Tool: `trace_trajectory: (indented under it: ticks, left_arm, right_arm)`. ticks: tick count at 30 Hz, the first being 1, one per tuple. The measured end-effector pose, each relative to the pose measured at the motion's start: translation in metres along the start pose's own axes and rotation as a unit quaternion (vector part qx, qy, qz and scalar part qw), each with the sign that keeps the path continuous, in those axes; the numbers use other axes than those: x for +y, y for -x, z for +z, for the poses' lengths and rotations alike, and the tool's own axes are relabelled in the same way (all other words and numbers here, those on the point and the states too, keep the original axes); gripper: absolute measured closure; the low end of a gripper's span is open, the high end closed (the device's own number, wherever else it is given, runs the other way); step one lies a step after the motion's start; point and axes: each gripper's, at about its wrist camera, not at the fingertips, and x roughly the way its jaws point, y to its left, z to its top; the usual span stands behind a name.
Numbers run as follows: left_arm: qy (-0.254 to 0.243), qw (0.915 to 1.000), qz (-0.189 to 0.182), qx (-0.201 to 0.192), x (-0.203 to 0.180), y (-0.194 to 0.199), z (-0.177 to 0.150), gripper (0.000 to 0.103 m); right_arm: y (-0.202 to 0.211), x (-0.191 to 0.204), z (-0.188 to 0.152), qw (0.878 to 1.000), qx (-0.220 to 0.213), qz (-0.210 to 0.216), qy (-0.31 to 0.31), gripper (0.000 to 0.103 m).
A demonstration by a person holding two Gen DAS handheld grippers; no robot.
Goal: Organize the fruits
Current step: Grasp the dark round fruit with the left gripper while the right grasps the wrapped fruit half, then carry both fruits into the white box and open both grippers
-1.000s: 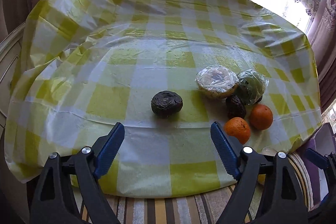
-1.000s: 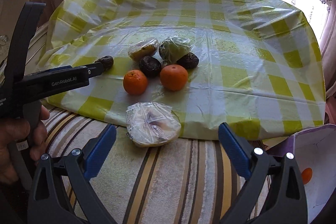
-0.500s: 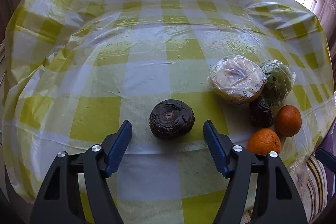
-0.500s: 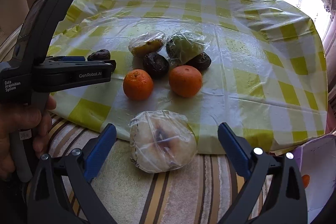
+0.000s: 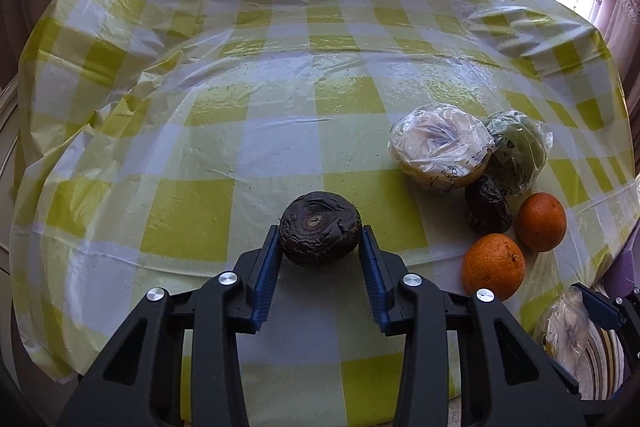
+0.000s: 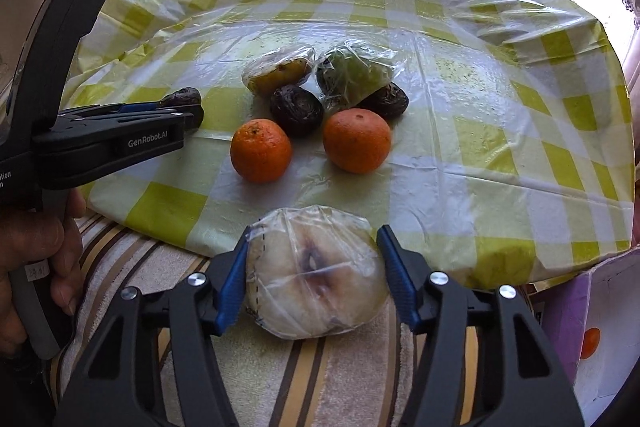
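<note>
Fingers [image 5: 269, 259] closing, flanking dark wrinkled fruit [image 5: 319, 228].

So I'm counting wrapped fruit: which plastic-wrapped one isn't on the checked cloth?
The pale wrapped fruit between the right tongs, lying on the striped fabric.

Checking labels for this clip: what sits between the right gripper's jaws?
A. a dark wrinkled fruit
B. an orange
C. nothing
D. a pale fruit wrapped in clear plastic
D: in the right wrist view the plastic-wrapped pale fruit lies on the striped cloth between the closing jaws of the right gripper, with both oranges farther off on the checked tablecloth.
</note>
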Motion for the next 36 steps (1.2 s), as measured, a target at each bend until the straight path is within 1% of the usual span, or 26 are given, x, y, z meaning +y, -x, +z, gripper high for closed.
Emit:
trace_trajectory:
  ticks: [6, 13, 21, 29, 36]
  left_arm:
    - [0.004, 0.9998, 0.007, -0.019, -0.003, 0.021, -0.007, 0.065]
    - [-0.003, 0.9995, 0.002, -0.032, -0.016, 0.042, -0.017, 0.065]
    - [-0.022, 0.9988, -0.006, -0.042, -0.039, 0.062, -0.026, 0.065]
    - [-0.052, 0.9970, -0.028, -0.051, -0.078, 0.075, -0.030, 0.065]
    - [-0.089, 0.9927, -0.061, -0.055, -0.124, 0.082, -0.034, 0.065]
  right_arm:
    - [0.012, -0.004, -0.004, 1.000, -0.013, -0.002, -0.008, 0.042]
    - [0.027, -0.012, -0.008, 0.999, -0.028, -0.005, -0.013, 0.042]
    - [0.046, -0.028, -0.014, 0.998, -0.046, -0.014, -0.026, 0.042]
    - [0.066, -0.057, -0.022, 0.996, -0.065, -0.034, -0.047, 0.042]
    - [0.085, -0.098, -0.035, 0.992, -0.075, -0.072, -0.074, 0.043]
